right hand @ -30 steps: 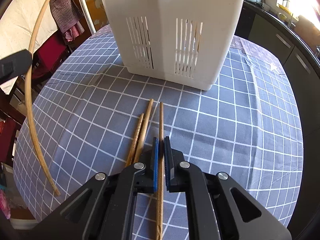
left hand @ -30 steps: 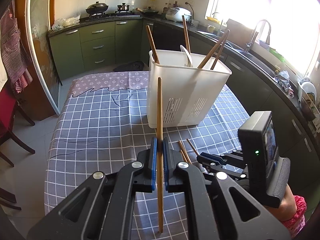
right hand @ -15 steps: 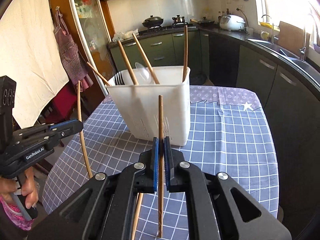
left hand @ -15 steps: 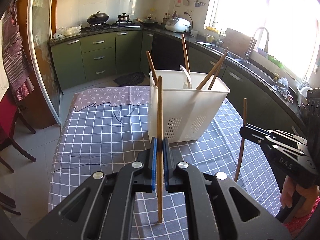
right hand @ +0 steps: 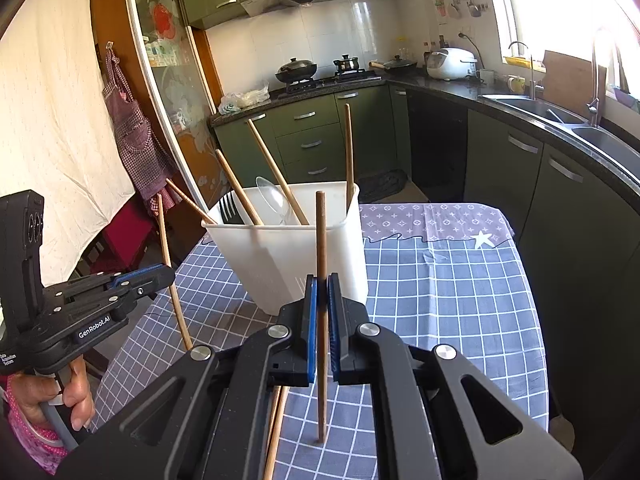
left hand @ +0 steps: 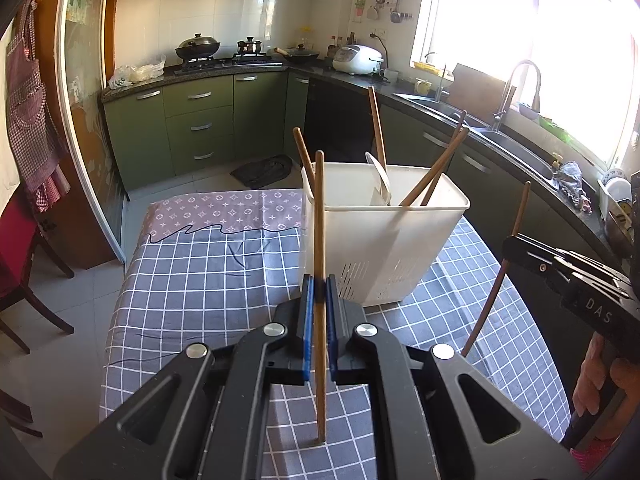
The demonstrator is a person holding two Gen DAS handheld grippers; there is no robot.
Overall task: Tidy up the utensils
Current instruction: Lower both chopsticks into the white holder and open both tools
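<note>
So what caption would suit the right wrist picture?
Right gripper holds a chopstick upright before the white utensil bin.

Upright wooden chopsticks (left hand: pixel 319 216) beside white, seemingly slotted holder (left hand: pixel 384 248)

Two grippers, left gripper (left hand: pixel 318 312) and right gripper (right hand: pixel 322 312), one chopstick each: light one (left hand: pixel 319 216), darker one (right hand: pixel 321 240). One white bin (right hand: pixel 288 256). In it: five chopsticks (right hand: pixel 276 168), one fork (right hand: pixel 228 208), one clear spoon (right hand: pixel 272 200). On the checked tablecloth (right hand: pixel 440 280): two loose chopsticks (right hand: pixel 276 420).
</note>
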